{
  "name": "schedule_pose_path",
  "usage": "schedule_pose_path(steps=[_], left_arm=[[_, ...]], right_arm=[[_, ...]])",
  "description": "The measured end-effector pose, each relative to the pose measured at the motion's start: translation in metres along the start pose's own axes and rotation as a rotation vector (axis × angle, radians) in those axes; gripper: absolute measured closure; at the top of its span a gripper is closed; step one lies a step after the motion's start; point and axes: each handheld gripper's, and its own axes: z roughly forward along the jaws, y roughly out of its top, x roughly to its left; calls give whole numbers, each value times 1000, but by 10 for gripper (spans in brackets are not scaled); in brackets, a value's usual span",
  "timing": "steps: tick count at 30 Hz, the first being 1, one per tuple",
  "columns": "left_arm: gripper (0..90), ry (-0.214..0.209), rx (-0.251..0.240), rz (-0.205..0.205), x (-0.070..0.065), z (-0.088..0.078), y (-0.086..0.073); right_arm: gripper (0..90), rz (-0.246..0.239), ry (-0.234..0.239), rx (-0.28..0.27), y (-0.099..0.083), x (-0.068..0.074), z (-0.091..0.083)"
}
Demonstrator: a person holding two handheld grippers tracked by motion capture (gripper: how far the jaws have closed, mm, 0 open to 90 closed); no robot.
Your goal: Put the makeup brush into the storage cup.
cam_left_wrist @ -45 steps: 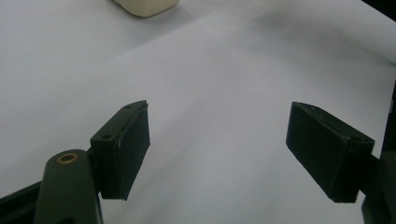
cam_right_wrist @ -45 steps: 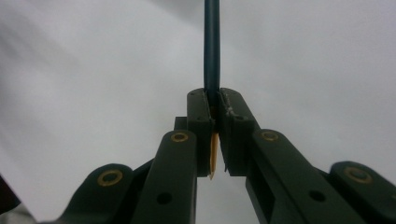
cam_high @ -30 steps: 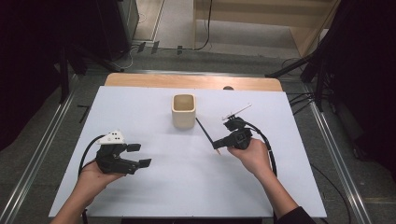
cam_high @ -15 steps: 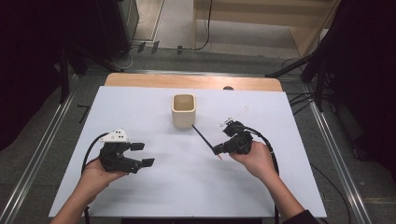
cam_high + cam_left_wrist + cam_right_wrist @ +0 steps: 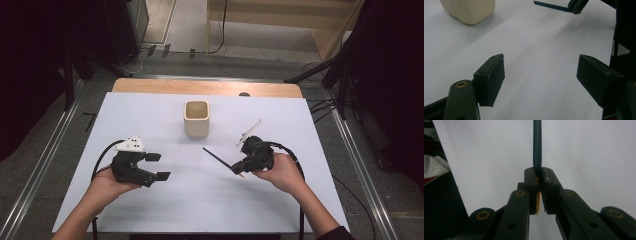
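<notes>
**A:** Pencil [image 5: 219,159] status? Dark blue shaft, clamped in the right gripper [image 5: 239,169], jaws clenched tight on it. In the right gripper view the pencil [image 5: 537,145] runs straight up from between the two pads, and a bare wood-coloured end shows below them.

**B:** Where is it over the table?

**A:** Right of centre on the white table [image 5: 200,210]. The shaft sticks out up and to the left of the jaws, toward the cup [image 5: 196,118]. The free end is near the cup's base but apart from it. Can't tell if the pencil touches the surface.

**B:** Left side?

**A:** Left gripper [image 5: 157,166] is released, jaws wide apart, nothing between them. The left gripper view confirms: both pads [image 5: 494,77] over bare white table, gap clear. It sits at the left of the table, well apart from the cup and the pencil, held in the person's left hand [image 5: 107,185].

**B:** Cup?

**A:** Beige, squarish, upright, open top, at the middle toward the far edge. From the left gripper view its lower part [image 5: 469,11] sits top left, and the pencil [image 5: 551,6] in the other gripper shows at the top right.

**B:** Right hand?

**A:** Right hand [image 5: 280,172] wraps the gripper body, cable trailing back along the forearm.
</notes>
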Motion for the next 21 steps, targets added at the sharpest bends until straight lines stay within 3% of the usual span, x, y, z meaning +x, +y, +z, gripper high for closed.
schedule_pose_path(steps=[1,8,11,14,21], left_arm=[[239,-6,-3,-5,-1,0,1],[239,-24,23,27,-5,1,7],[239,-32,32,32,-7,2,8],[239,-41,43,44,-9,5,11],[239,-63,73,65,-12,11,16]], right_arm=[[848,-36,9,10,0,2,0],[849,-129,1,48,1,10,1],[848,-146,2,66,2,12,1],[848,-195,-1,89,5,17,2],[848,-239,-6,120,11,24,2]])
